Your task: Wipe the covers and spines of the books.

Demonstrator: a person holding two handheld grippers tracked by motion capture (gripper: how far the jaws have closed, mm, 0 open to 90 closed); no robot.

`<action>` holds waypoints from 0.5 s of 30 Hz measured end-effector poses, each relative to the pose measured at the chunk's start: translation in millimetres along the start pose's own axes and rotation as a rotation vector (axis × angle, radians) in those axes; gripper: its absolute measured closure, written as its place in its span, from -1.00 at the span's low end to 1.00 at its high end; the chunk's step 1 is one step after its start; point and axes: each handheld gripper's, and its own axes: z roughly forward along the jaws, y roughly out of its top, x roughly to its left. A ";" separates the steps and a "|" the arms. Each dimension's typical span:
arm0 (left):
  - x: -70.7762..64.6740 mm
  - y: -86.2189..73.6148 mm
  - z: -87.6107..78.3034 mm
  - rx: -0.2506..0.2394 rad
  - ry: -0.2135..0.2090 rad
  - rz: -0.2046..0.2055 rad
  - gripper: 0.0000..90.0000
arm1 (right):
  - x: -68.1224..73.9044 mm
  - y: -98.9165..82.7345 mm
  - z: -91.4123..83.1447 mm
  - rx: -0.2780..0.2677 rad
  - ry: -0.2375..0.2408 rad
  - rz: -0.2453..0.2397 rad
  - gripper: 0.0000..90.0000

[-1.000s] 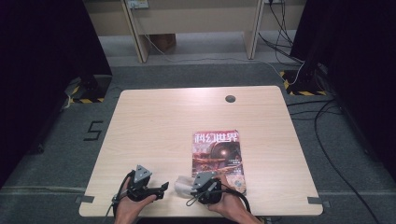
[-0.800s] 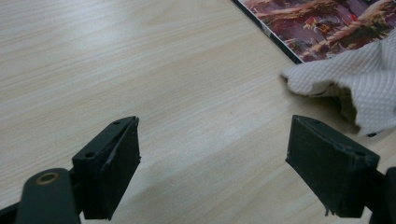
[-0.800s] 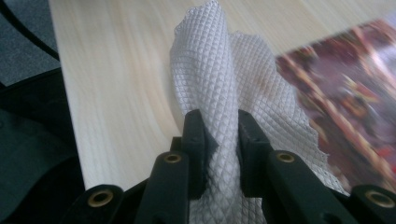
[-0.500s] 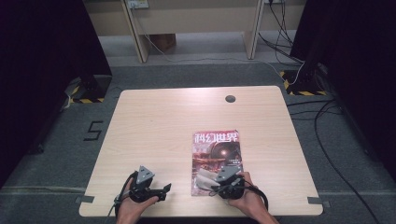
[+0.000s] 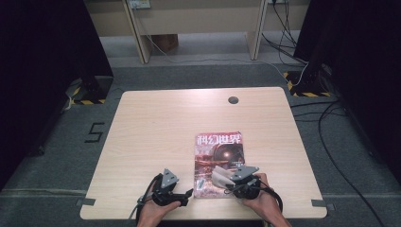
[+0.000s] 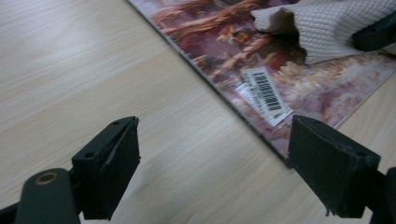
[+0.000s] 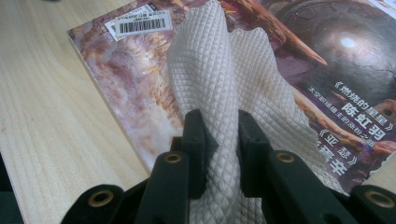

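Main risk: the magazine (image 5: 218, 164) lies loose on the bench (image 5: 156, 132) with nothing pinning it, so a wiping stroke of the cloth (image 7: 219, 93) is likely to drag or skew it across the wood. The left hand-held gripper (image 5: 188, 194) sits just off the magazine's near left corner with jaws apart and empty, so it gives no restraint as it stands. A second risk is the cloth slipping: the right hand-held gripper (image 7: 219, 140) clamps only a bunched fold of it, and friction on the glossy cover could pull it free. Position: the cloth extends forward from the right jaws and rests on the lower part of the cover, beside the barcode label (image 7: 142, 21). The magazine lies at the near right of the bench, directly ahead of that gripper.
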 end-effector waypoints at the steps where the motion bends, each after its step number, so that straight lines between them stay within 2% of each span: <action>1: -2.3 0.7 3.0 0.000 -0.008 -0.012 -0.64 | -1.0 -0.8 -0.8 0.002 -0.006 -0.002 0.72; 9: -9.2 4.7 17.8 0.017 -0.008 -0.007 -0.64 | -13.7 -18.0 -14.6 -0.002 -0.063 0.051 0.72; 15: -12.0 4.9 23.2 0.035 -0.002 0.011 -0.69 | -14.5 -19.9 -16.7 0.003 -0.079 0.048 0.71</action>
